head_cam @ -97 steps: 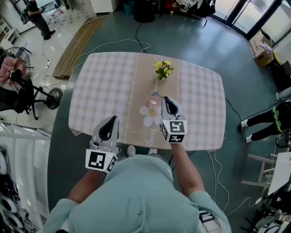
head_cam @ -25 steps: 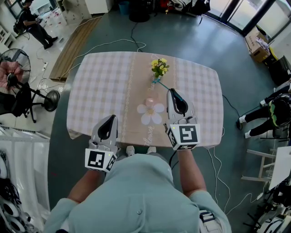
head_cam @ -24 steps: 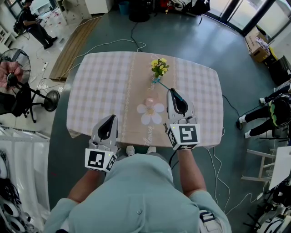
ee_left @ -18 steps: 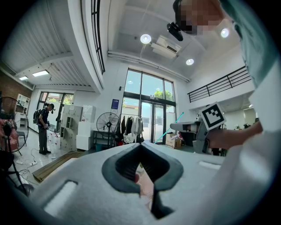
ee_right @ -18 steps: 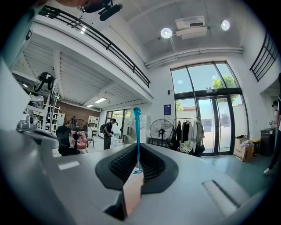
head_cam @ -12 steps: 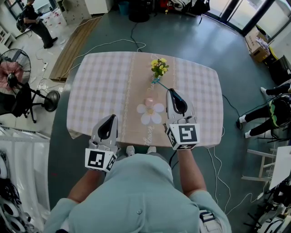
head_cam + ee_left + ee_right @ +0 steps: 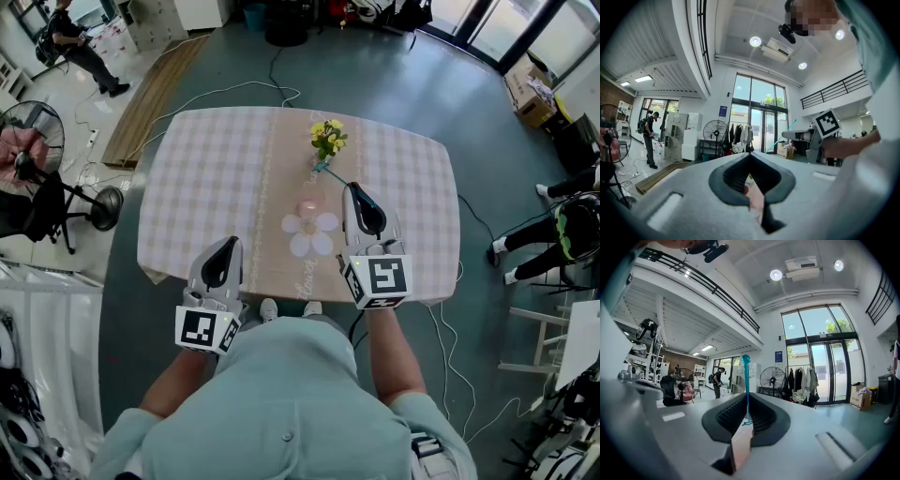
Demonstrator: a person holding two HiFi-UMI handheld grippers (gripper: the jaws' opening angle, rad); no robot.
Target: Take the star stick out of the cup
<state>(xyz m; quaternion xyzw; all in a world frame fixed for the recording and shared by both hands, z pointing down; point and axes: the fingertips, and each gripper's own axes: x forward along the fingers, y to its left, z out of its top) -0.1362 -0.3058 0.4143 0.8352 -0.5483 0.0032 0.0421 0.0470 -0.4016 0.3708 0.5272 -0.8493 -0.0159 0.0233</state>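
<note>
Fingers of the right gripper (image 7: 746, 420) are pressed together on the star stick (image 7: 746, 380), which stands up between them with a small knob at its top. The left gripper (image 7: 228, 249) hangs off the table's (image 7: 206, 169) near edge, jaws together on nothing. The pink cup (image 7: 307, 207) sits on the runner near the table's middle, just left of the right gripper, and the stick looks clear of it, so the lift-out seems done. The next move probably calls for setting the stick down well clear of the cup. The head view shows the stick only as a thin teal line, and its star end is hard to make out.
</note>
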